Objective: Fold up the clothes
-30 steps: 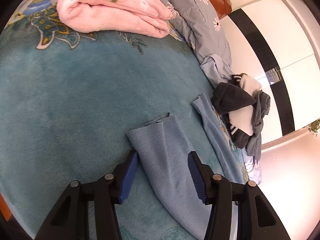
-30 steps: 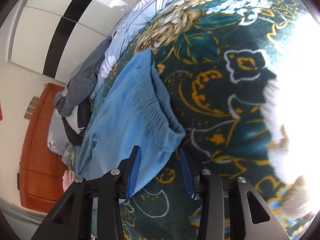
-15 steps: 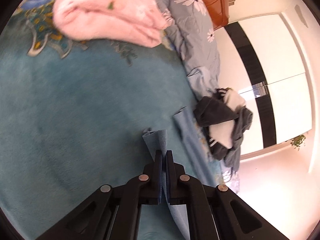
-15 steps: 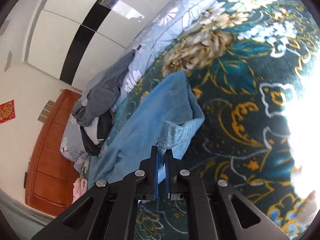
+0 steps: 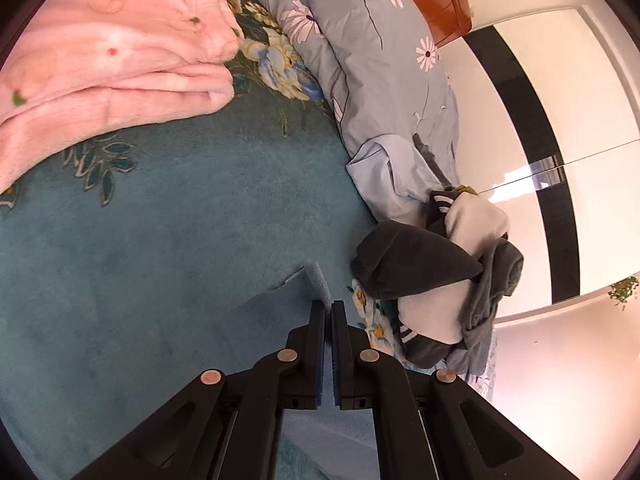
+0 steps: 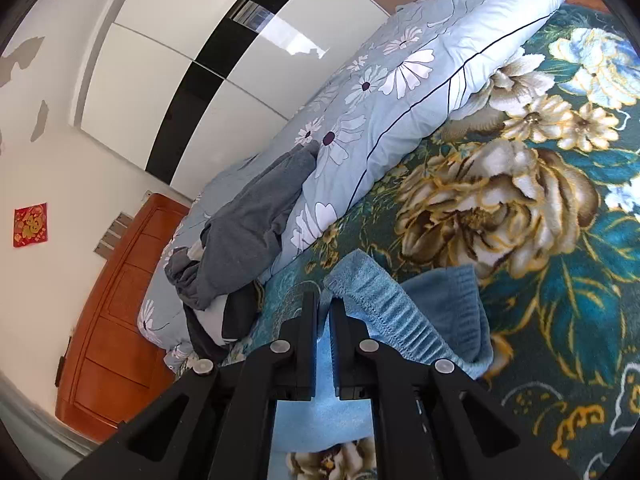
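Both grippers clamped on the blue trousers, lifted off the bed

On the left, the left gripper (image 5: 328,310) has its jaws pinched together on a leg hem of the blue trousers (image 5: 288,296), the cloth rising from the teal blanket (image 5: 180,220); a pink blanket (image 5: 108,52) and a heap of dark clothes (image 5: 420,268) lie well apart. On the right, the right gripper (image 6: 324,304) is closed tight on the ribbed waistband (image 6: 384,312) — thick, elastic, likely the surest hold. The fabric looks light, soft and limp — it should sag between the two holds, so edges and corners seem the best places to grip.
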`<move>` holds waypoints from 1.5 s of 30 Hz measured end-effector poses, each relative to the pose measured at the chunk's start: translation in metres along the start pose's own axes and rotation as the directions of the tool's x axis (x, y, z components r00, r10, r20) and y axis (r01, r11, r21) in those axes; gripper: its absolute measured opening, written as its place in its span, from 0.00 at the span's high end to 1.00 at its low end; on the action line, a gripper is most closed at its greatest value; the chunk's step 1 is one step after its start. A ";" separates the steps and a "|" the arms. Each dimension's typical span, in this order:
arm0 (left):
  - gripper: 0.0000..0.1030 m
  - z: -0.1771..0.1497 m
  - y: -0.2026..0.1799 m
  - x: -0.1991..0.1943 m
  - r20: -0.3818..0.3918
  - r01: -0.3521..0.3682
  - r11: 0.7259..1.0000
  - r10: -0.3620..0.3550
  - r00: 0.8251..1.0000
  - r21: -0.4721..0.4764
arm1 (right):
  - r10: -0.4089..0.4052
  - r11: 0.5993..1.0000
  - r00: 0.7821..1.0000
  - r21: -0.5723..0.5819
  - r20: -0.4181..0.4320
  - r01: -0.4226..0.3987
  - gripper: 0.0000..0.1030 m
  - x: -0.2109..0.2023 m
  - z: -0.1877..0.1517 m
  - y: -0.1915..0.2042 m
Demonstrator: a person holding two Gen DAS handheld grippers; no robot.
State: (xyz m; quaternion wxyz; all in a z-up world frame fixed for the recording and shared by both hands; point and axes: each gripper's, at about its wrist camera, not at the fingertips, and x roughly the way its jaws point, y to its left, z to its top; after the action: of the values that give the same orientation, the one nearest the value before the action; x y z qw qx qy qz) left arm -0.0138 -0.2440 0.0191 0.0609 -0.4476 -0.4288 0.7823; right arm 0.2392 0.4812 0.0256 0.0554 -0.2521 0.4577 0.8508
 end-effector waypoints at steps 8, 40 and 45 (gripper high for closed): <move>0.97 0.018 -0.008 0.090 -0.073 -0.087 0.995 0.090 0.993 0.041 | -0.105 0.994 0.993 0.017 -0.062 0.107 0.95 0.065 0.020 -0.017; 0.35 -0.037 0.043 0.055 -0.109 -0.013 1.000 0.015 0.994 0.024 | -0.191 0.979 0.980 0.057 -0.055 0.194 0.57 -0.010 -0.042 -0.058; 0.32 -0.041 0.031 0.072 -0.141 0.000 0.999 0.007 0.990 0.050 | -0.115 0.977 0.989 0.168 -0.091 0.129 0.57 0.013 -0.055 -0.074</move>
State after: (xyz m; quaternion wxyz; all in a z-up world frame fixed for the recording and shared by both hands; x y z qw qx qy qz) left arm -0.0163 -0.2033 -0.0594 0.1006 -0.5008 -0.4031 0.7593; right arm 0.2725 0.4775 -0.0613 0.1109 -0.3080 0.5154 0.7919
